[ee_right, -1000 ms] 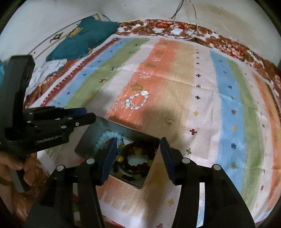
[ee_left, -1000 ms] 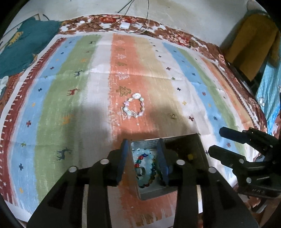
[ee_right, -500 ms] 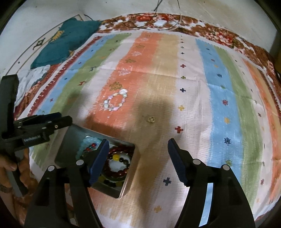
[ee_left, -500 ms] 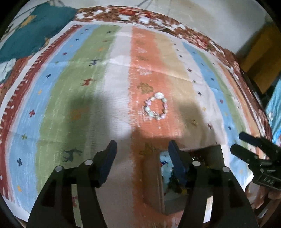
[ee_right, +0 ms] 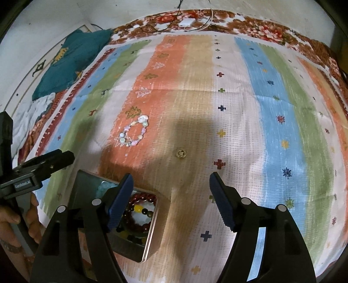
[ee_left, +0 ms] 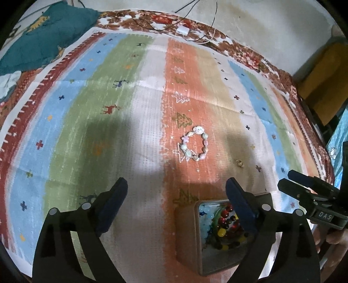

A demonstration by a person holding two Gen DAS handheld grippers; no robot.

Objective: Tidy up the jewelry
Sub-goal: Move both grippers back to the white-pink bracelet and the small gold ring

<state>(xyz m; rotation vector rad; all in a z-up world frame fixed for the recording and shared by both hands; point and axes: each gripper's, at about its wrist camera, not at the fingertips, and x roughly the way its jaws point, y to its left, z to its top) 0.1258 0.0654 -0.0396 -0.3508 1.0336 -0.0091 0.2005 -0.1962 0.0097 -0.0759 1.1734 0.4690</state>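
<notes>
A pastel bead bracelet (ee_left: 195, 144) (ee_right: 134, 130) lies flat on the orange stripe of the striped cloth. A small gold ring (ee_left: 239, 162) (ee_right: 181, 153) rests to its right. A grey metal tin (ee_left: 196, 237) (ee_right: 86, 187) near the front edge holds several bead bracelets, red, yellow and pale blue. My left gripper (ee_left: 176, 196) hangs over the cloth just left of the tin, its jaws opening with nothing between them. My right gripper (ee_right: 170, 191) hovers right of the tin, jaws also opening and empty.
A teal cushion (ee_left: 43, 37) (ee_right: 71, 63) and a white cloth lie at the far left. A white charger with cables (ee_left: 182, 30) (ee_right: 187, 21) sits at the back edge. A yellow-brown cabinet (ee_left: 322, 85) stands at the right. A hand (ee_right: 13, 217) grips the left tool.
Both grippers have spread their jaws wider and come off the tin: the left one shifted left of it, the right one shifted right of it. The bracelets stay in the tin.
</notes>
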